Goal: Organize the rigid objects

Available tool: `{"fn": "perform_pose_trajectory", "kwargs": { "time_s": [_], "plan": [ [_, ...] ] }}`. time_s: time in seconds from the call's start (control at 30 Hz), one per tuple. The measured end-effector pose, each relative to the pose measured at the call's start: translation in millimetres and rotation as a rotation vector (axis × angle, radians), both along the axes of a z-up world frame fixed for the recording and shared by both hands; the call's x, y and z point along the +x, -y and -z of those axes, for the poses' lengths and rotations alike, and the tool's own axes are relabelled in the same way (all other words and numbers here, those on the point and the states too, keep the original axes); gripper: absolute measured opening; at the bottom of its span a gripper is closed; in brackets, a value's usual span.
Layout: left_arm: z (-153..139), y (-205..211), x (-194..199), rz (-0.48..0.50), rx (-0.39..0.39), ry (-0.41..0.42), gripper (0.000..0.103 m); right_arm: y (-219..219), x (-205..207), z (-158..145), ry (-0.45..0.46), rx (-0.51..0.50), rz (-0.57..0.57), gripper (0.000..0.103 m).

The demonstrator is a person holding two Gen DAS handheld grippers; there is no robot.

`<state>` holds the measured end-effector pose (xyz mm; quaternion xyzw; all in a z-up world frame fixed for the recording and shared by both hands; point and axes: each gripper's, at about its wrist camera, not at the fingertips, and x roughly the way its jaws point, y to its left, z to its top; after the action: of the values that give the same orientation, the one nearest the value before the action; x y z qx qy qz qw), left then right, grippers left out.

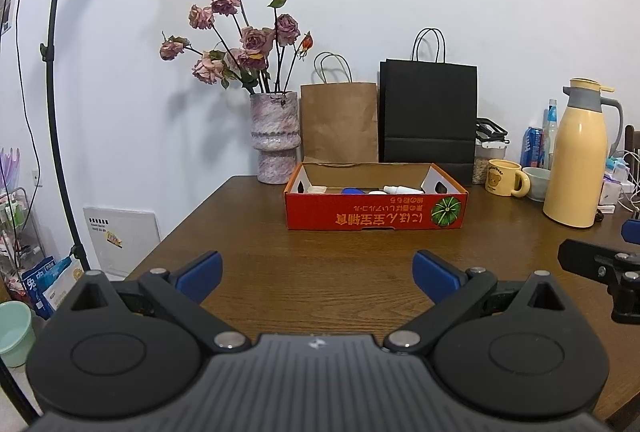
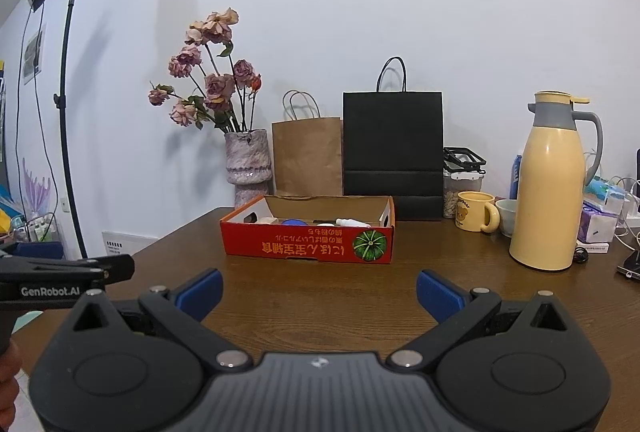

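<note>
While I held both tools low over the wooden surface (image 1: 248, 228), my left tool (image 1: 318, 274) stood wide open with nothing between its blue pads (image 1: 200, 274). Straight ahead of it, well apart, sat the red cardboard box (image 1: 376, 212), holding small white and blue items I could not identify. My right tool (image 2: 319, 290) was spread just as wide and empty, the same box ahead and slightly left of it. Right of that tool stood a yellow mug (image 2: 476, 211) and a cream thermos jug (image 2: 550, 188).
</note>
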<state>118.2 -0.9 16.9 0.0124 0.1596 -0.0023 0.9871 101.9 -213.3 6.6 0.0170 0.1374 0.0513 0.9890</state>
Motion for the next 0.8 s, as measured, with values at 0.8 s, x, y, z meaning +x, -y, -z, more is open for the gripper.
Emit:
{"fn": "perform_pose_trajectory", "kwargs": {
  "time_s": [0.8],
  "plan": [
    [-2.8, 3.4, -4.0, 0.009, 0.002, 0.009, 0.103, 1.2, -4.6, -2.3, 0.01, -0.003, -0.001, 0.103]
  ]
}}
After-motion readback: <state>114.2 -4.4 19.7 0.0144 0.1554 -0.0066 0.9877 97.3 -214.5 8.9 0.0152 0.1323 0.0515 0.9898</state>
